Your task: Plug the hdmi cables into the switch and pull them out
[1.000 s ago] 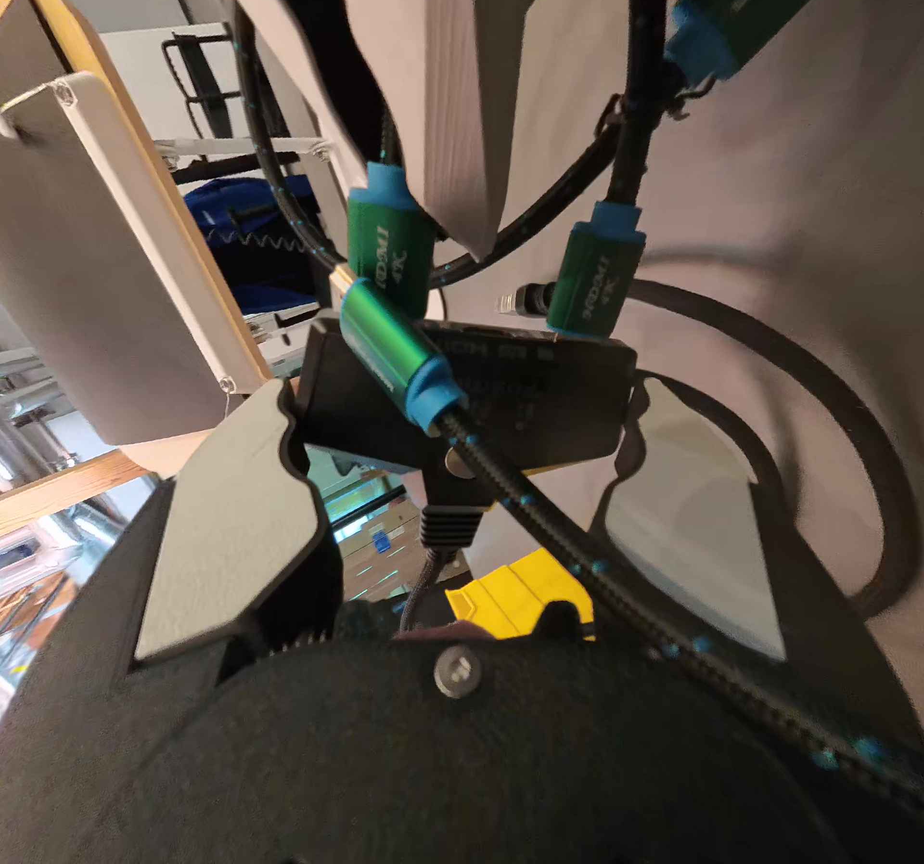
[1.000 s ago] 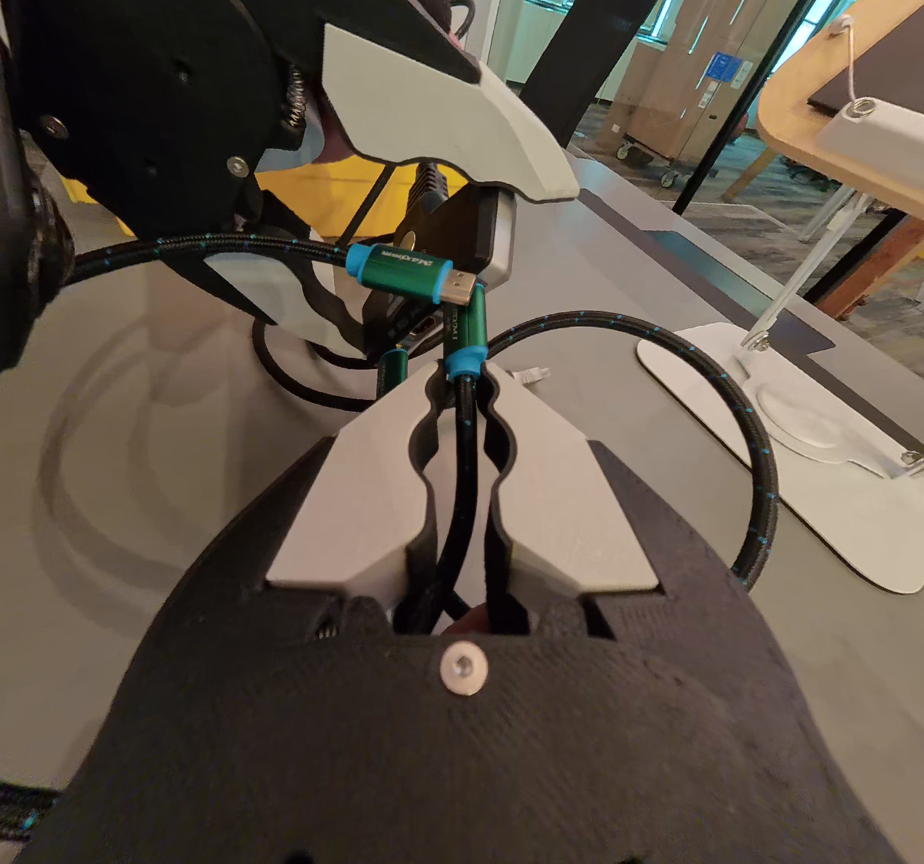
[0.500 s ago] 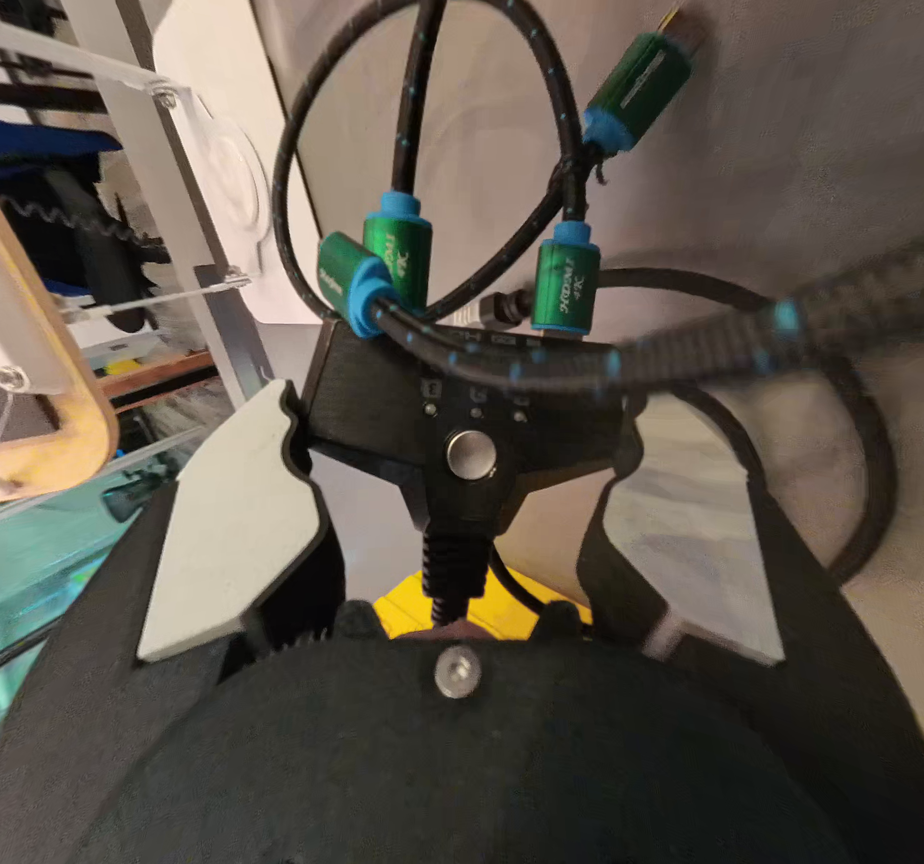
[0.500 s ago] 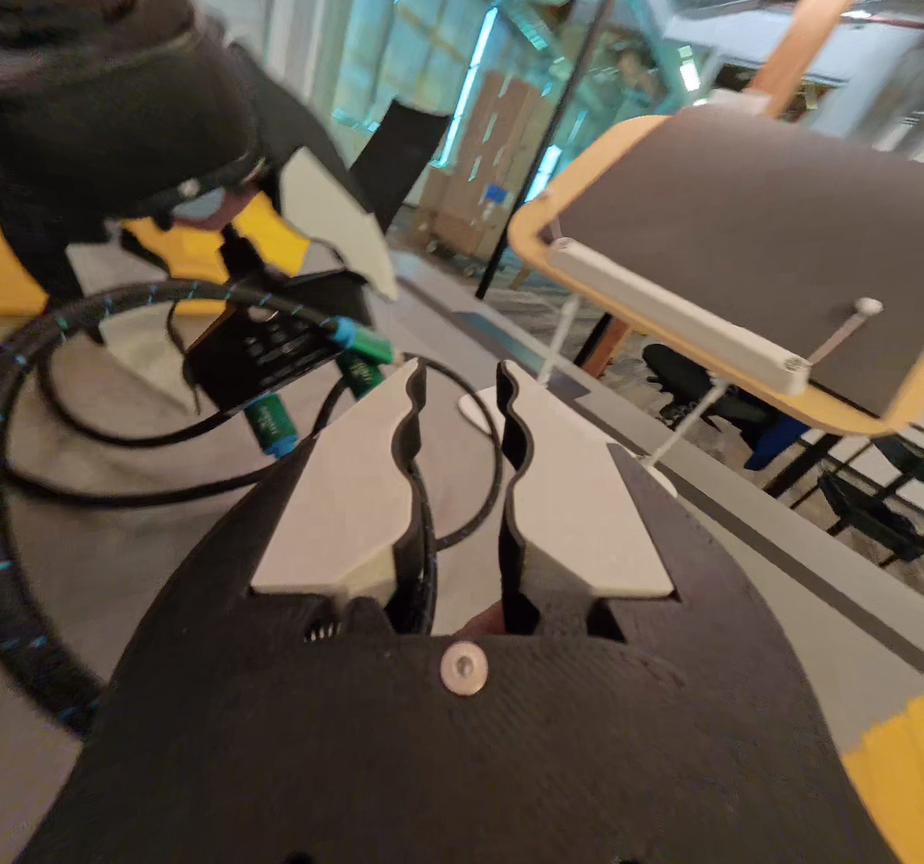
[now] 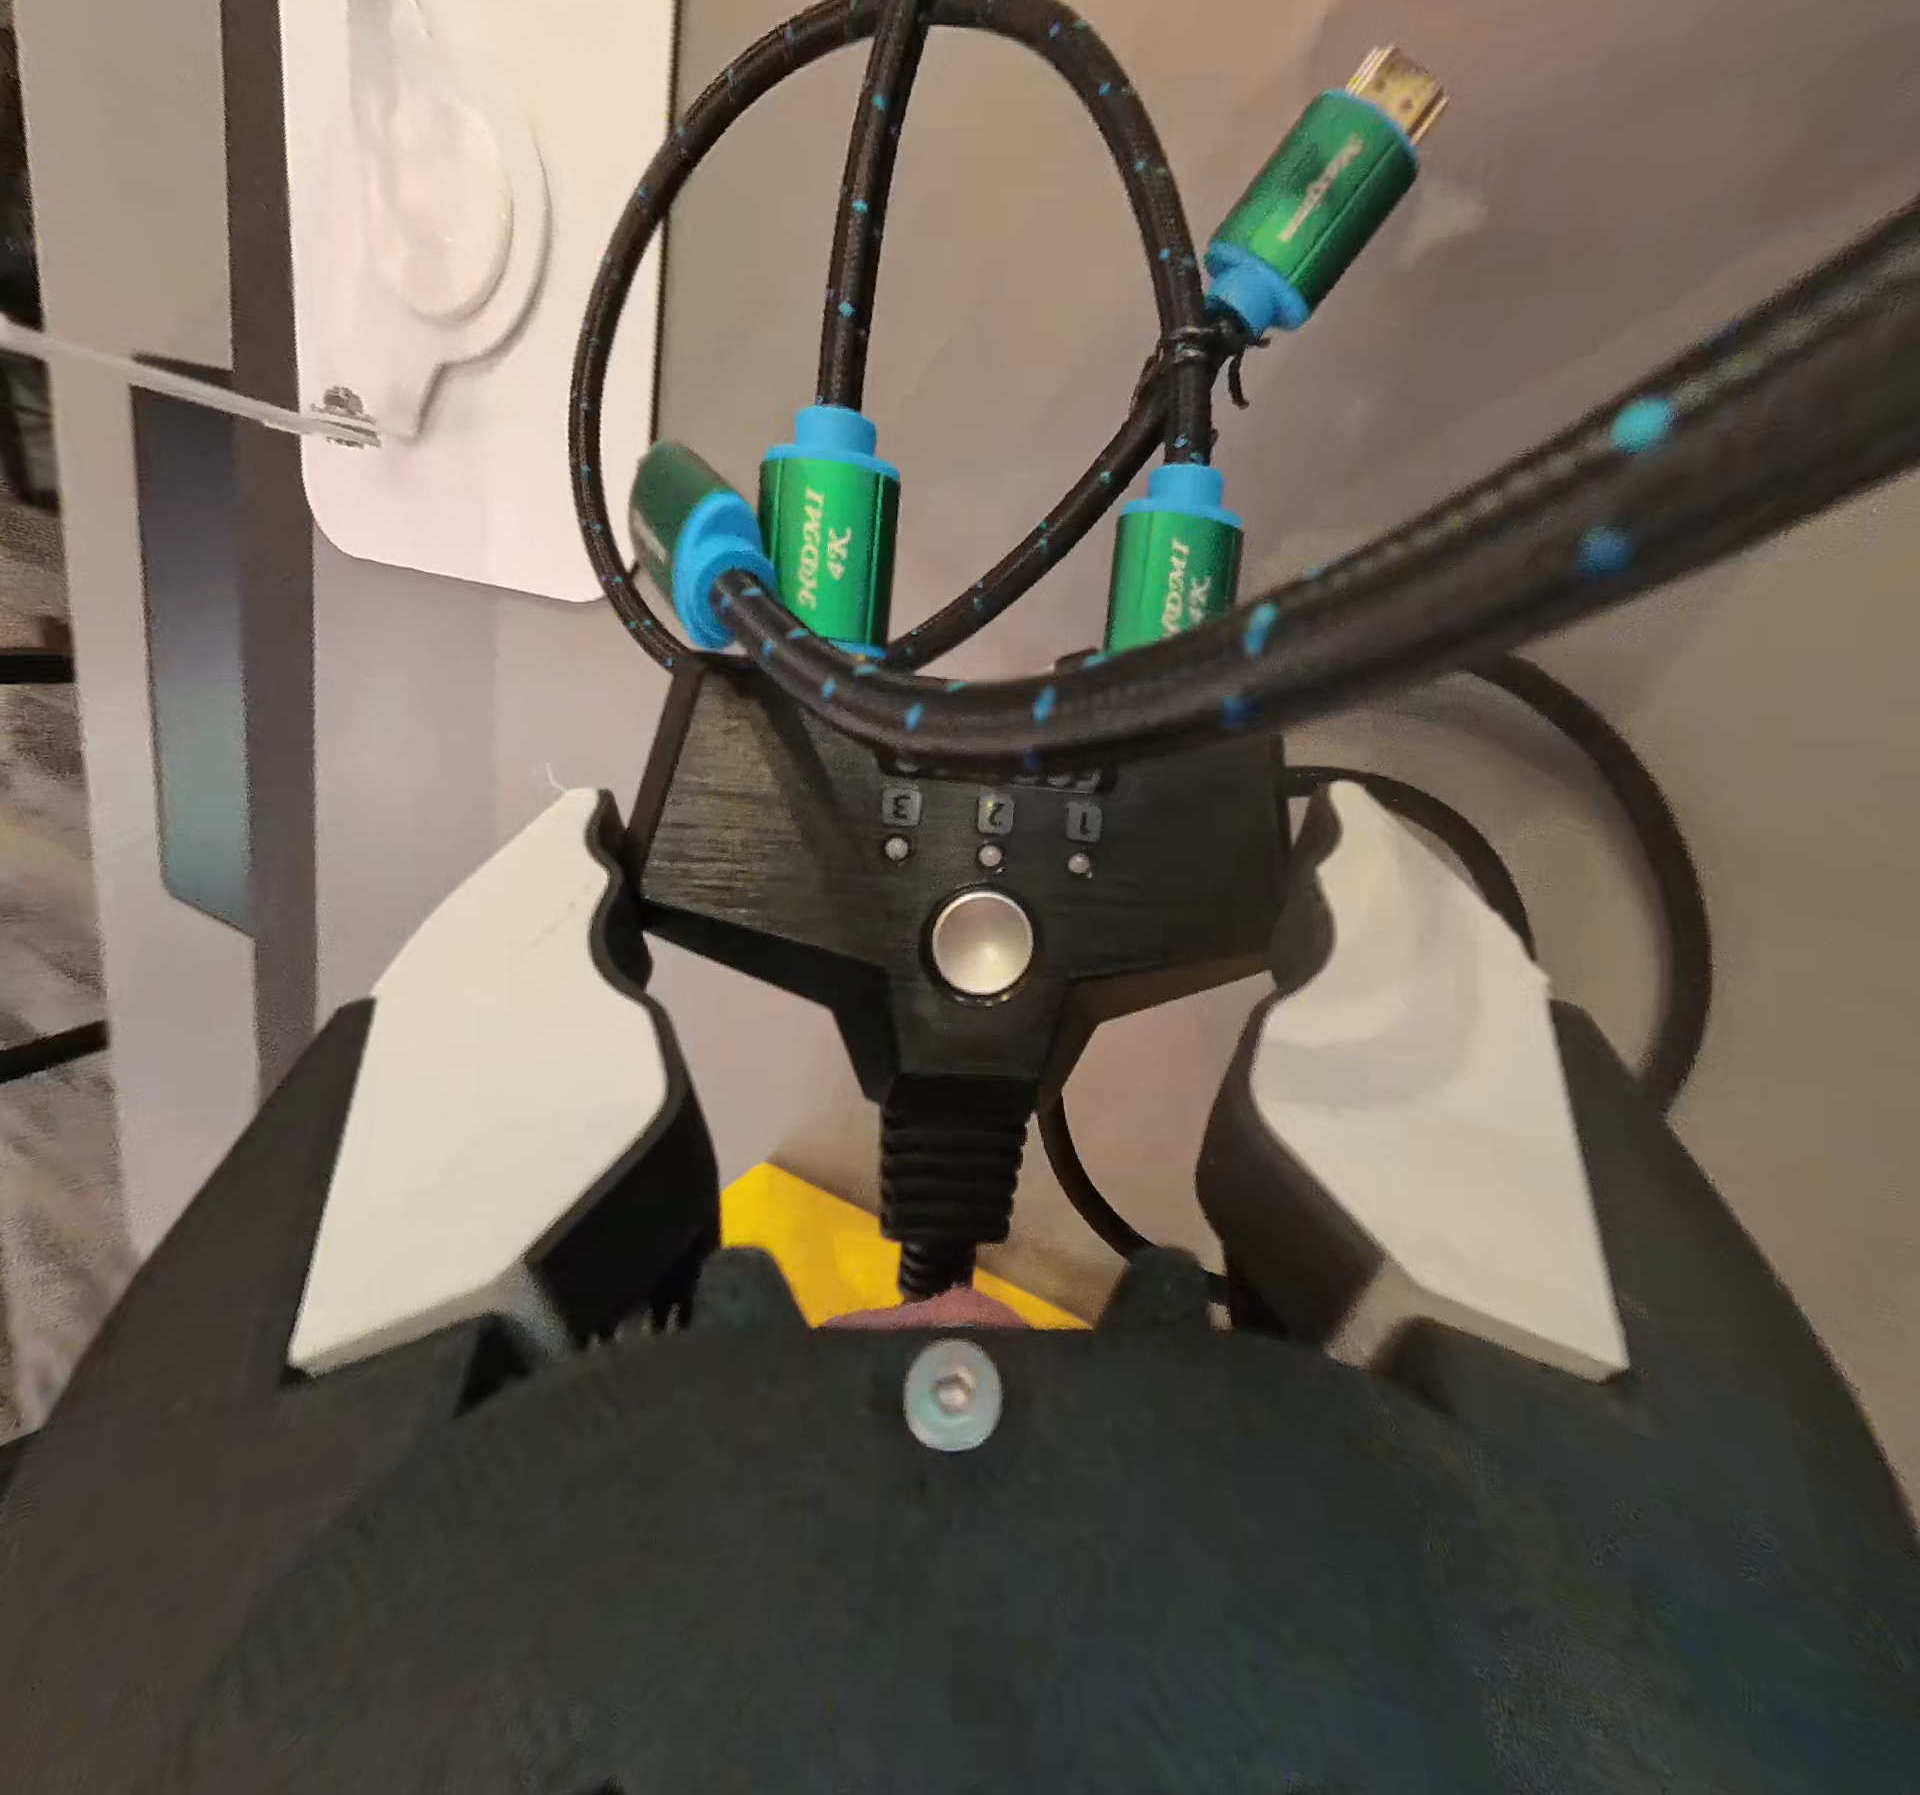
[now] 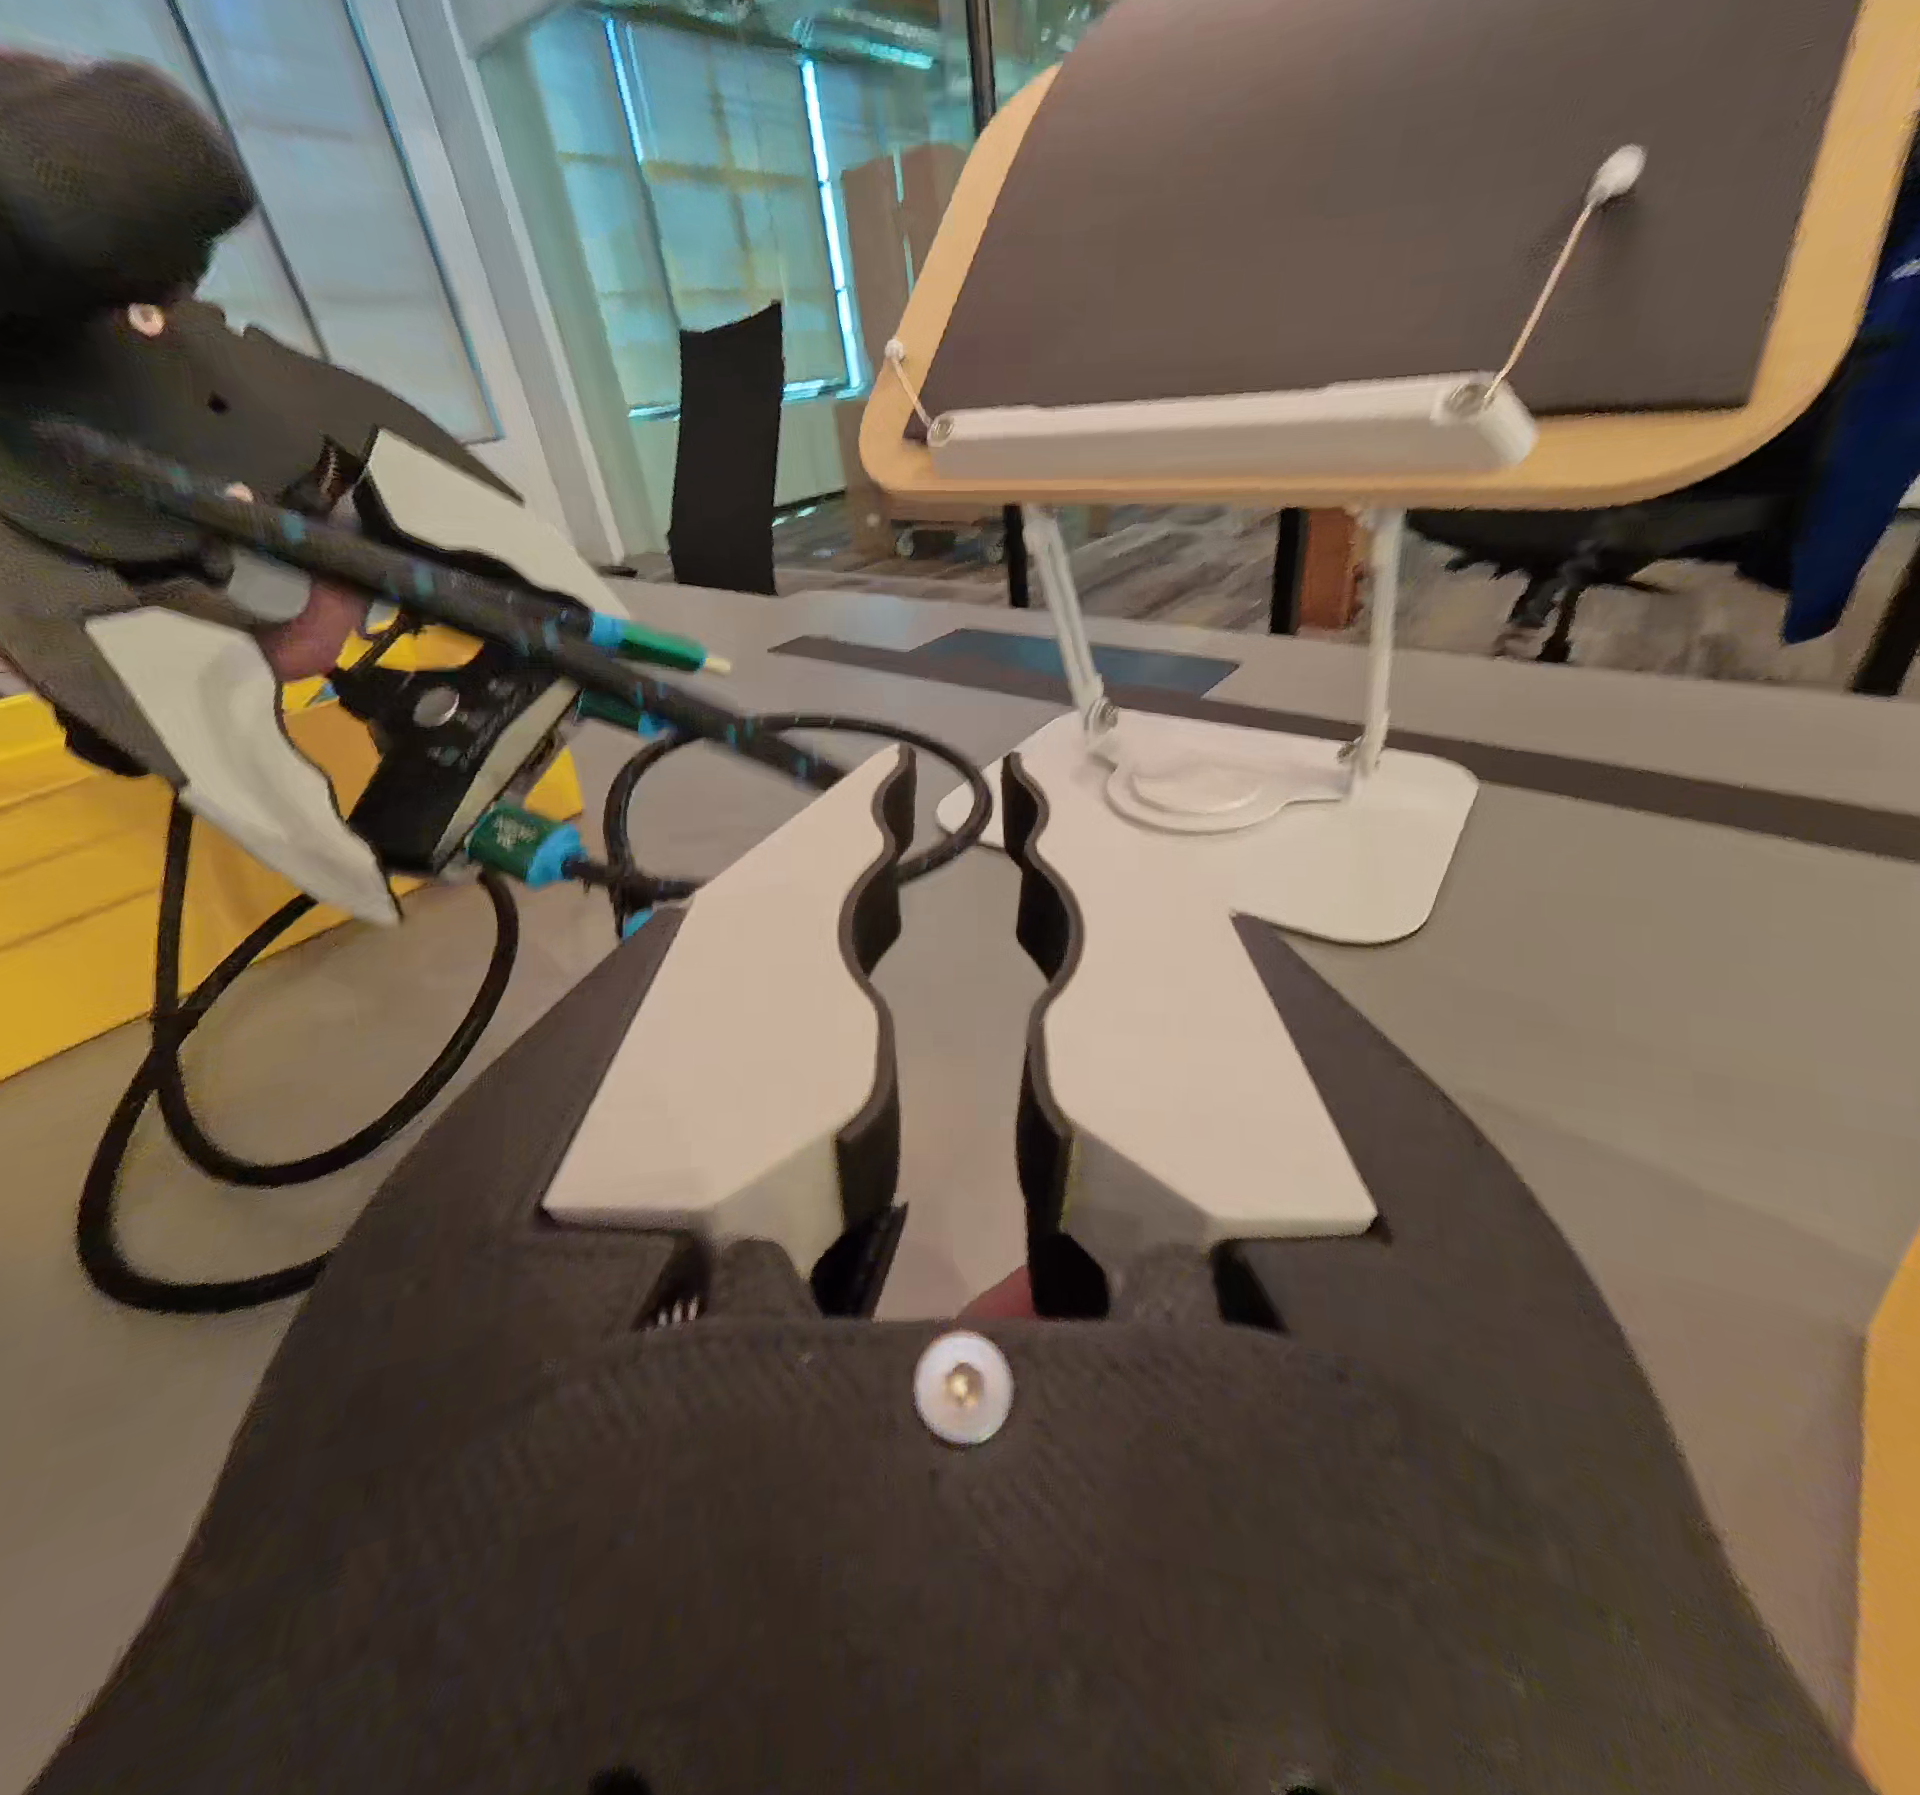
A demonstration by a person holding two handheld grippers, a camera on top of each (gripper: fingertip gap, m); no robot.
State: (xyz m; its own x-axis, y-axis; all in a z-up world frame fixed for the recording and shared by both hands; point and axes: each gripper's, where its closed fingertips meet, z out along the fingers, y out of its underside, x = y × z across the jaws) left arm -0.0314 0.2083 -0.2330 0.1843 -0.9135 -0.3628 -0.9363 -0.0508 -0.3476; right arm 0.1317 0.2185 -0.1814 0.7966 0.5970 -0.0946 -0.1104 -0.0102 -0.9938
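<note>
My left gripper (image 5: 961, 810) is shut on the black HDMI switch (image 5: 831, 872), gripping its two sides. Two green plugs (image 5: 828, 540) (image 5: 1174, 571) sit in its far ports. A third green plug (image 5: 665, 524) lies loose at the switch's left corner, and its braided cable (image 5: 1455, 540) crosses over the switch to the right. A fourth plug (image 5: 1320, 187) lies free on the table. In the right wrist view the switch (image 6: 447, 758) shows at the left, held above the table. My right gripper (image 6: 956, 779) is to its right, with a narrow gap and nothing between its fingers.
A white stand base (image 6: 1351, 841) carrying a tilted dark board (image 6: 1351, 239) stands just beyond my right gripper; the base also shows in the left wrist view (image 5: 436, 239). A yellow bin (image 6: 62, 862) is at the left. The switch's own black cable (image 6: 208, 1153) loops over the grey table (image 6: 1610, 1122). The grippers' ends are close to 15 cm from one another.
My right gripper let the braided cable slip out and drew back from the switch toward the stand. My left gripper turned with the switch, and the loose cable now drapes across it.
</note>
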